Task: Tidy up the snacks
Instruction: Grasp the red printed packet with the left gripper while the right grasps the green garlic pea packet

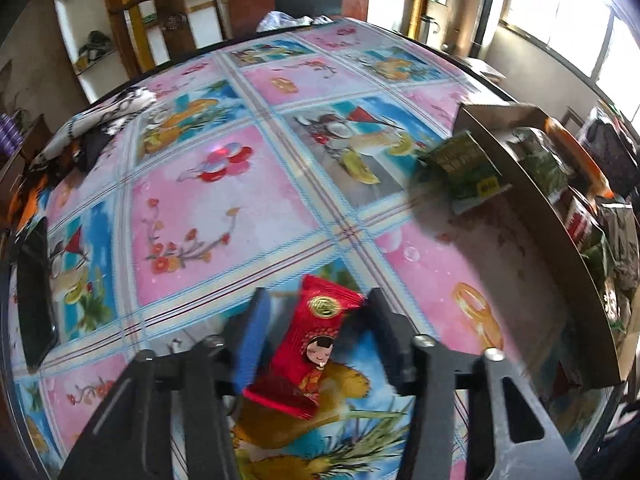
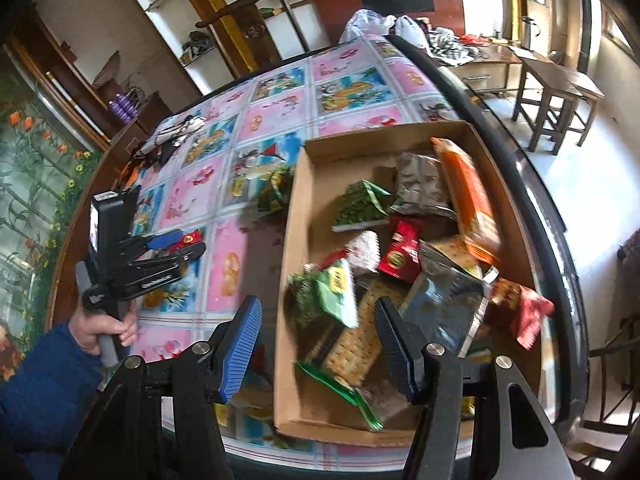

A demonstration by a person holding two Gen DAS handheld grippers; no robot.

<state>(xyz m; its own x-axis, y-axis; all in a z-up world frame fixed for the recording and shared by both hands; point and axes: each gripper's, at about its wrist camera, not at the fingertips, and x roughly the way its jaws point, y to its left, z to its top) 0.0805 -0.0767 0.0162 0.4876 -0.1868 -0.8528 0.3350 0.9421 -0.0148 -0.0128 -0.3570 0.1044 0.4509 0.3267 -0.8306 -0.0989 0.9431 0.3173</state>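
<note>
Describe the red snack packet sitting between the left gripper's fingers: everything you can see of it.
The red snack packet is a small sealed pillow pack in glossy foil-like wrap, with crimped ends, a gold round emblem near its top and a cartoon figure below. It lies flat and slanted on the patterned tablecloth, left of the cardboard box. It sits between the left gripper fingers; the blue pad looks to touch its edge, and a gap shows at the dark one.

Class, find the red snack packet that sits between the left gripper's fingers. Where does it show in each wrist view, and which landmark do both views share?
Left wrist view: red snack packet, bottom centre, between the left gripper fingers.
Right wrist view: red snack packet, small, at mid-left, in the same gripper.
Shared landmark: cardboard box.
</note>
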